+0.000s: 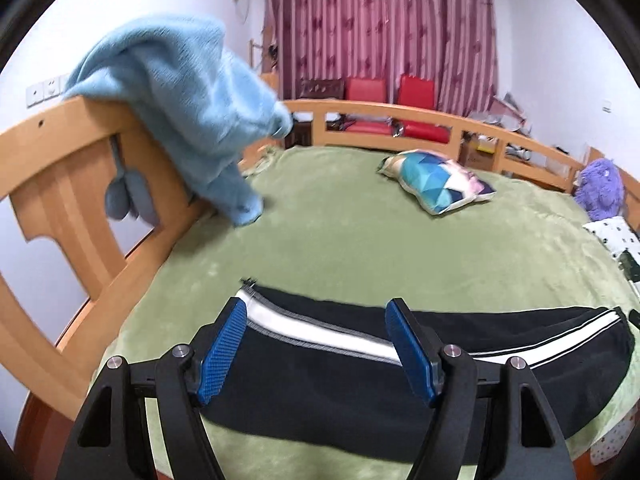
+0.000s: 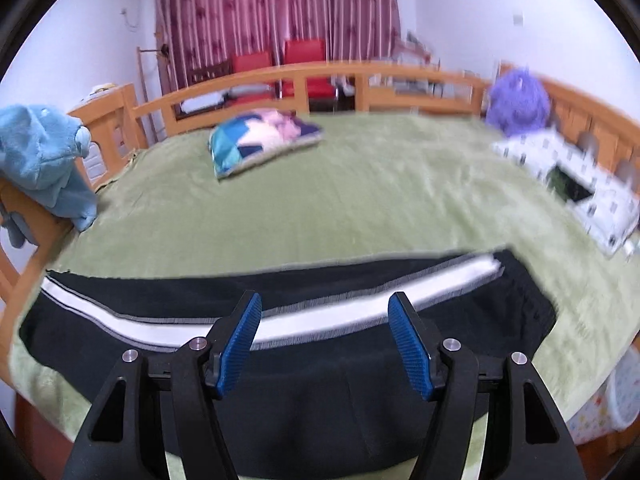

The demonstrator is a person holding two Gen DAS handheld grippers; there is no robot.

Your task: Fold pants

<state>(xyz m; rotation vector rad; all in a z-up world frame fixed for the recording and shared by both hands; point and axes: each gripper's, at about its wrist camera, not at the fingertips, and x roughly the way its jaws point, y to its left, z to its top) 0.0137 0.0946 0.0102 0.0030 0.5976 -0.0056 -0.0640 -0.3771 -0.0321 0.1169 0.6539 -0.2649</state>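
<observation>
Item: black pants (image 1: 320, 380), folded lengthwise on near bed (image 1: 340, 220) for halving. My left tool (image 1: 316, 344) and right tool (image 2: 324, 336): wide, empty above them.

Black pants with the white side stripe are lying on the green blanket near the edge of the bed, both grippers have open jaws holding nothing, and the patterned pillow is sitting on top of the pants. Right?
Not quite. The patterned pillow lies apart from the pants, farther up the green blanket; both wrist views show it. The rest holds: left gripper and right gripper have open jaws, holding nothing.
</observation>
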